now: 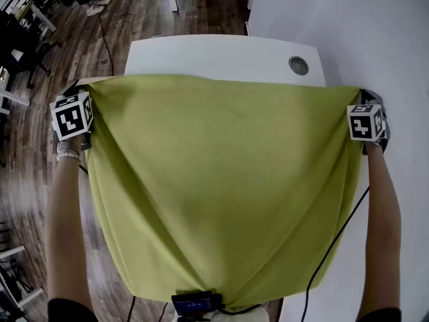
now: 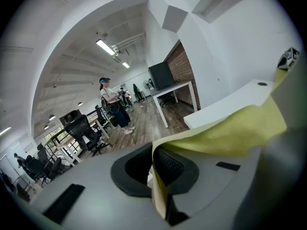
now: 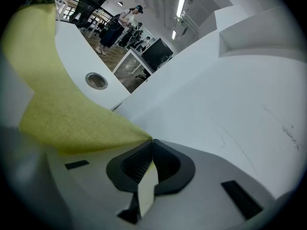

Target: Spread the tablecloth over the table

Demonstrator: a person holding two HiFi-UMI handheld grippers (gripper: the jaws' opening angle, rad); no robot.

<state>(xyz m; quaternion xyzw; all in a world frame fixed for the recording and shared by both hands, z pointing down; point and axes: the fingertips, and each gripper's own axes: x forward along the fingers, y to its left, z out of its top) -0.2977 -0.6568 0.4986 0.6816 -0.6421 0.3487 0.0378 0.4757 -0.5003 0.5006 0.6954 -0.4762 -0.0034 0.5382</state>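
Observation:
A yellow-green tablecloth (image 1: 221,180) is stretched between my two grippers over a white table (image 1: 221,56). It covers most of the top, hangs over the near edge, and leaves a bare strip at the far end. My left gripper (image 1: 86,87) is shut on the cloth's far left corner, and the left gripper view shows the cloth (image 2: 230,133) pinched in its jaws (image 2: 156,176). My right gripper (image 1: 367,96) is shut on the far right corner, where the cloth (image 3: 62,114) runs into its closed jaws (image 3: 149,164).
A round cable grommet (image 1: 298,64) sits in the bare far strip of the table. A white wall (image 1: 375,32) runs along the right side. Wooden floor, office chairs (image 2: 81,131), a desk with a monitor (image 2: 162,75) and a standing person (image 2: 112,108) lie to the left.

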